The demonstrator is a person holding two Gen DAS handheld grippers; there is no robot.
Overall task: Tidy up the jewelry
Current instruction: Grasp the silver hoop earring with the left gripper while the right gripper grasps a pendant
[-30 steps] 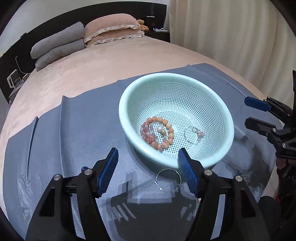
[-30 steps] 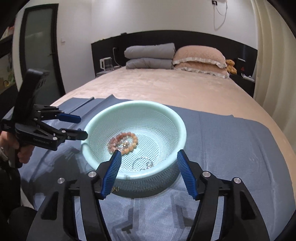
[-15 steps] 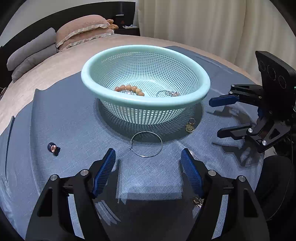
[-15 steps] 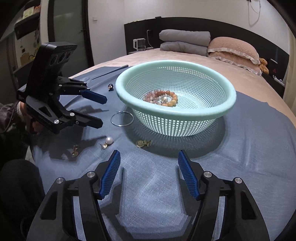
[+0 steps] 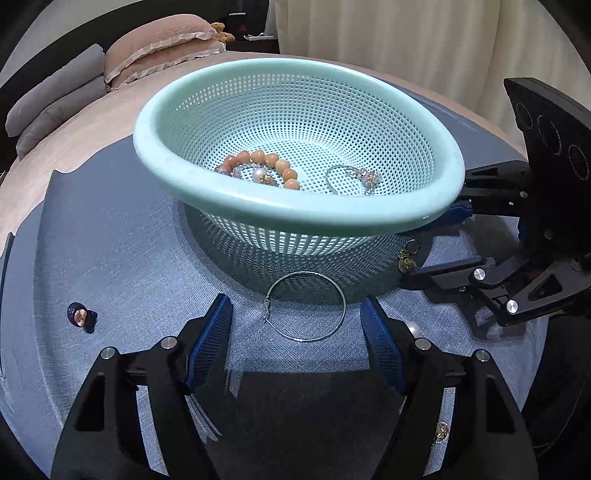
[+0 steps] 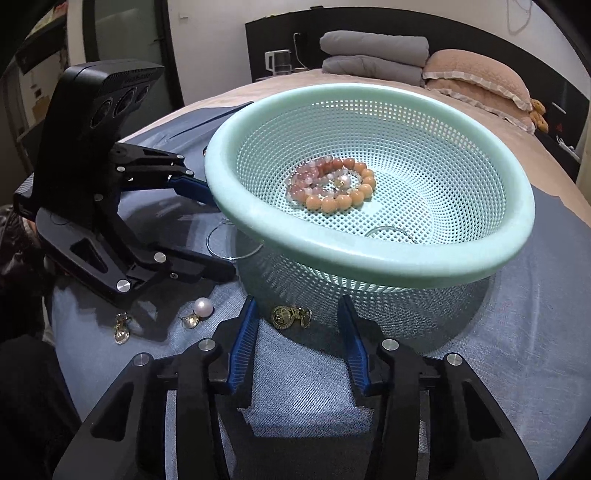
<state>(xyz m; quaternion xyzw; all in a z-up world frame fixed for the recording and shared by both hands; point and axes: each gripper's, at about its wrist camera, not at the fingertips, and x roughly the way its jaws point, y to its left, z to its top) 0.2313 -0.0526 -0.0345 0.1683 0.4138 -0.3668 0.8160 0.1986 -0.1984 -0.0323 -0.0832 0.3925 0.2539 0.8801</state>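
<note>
Clearly the nearest risk sits at the right gripper (image 6: 295, 332): its jaws are closing around a gold earring (image 6: 290, 316) that lies on the cloth against the foot of the mint basket (image 6: 369, 258), with nothing clamped yet. A fingertip could catch the basket wall and shove or tip it, or the small piece could skid away under the rim; whether the pads already touch the earring is hard to tell.

On the basket's other near side, the left gripper (image 5: 297, 328) stands apart with a thin silver hoop (image 5: 306, 305) lying between its fingers, ungripped. Flat wire on soft fabric may slip out, or the pads may pinch cloth with it.

Loose pieces remain beside the basket: a pearl earring (image 6: 199, 310), a gold drop (image 6: 122, 330) and a small dark stud (image 5: 81, 316). Inside the basket lie beaded bracelets (image 6: 332, 184).

Under the basket a blue-grey cloth (image 5: 110, 240) covers a pink bed (image 5: 66, 147); beyond it are pillows (image 6: 476, 79), a dark headboard (image 6: 461, 33) and curtains (image 5: 406, 44).
</note>
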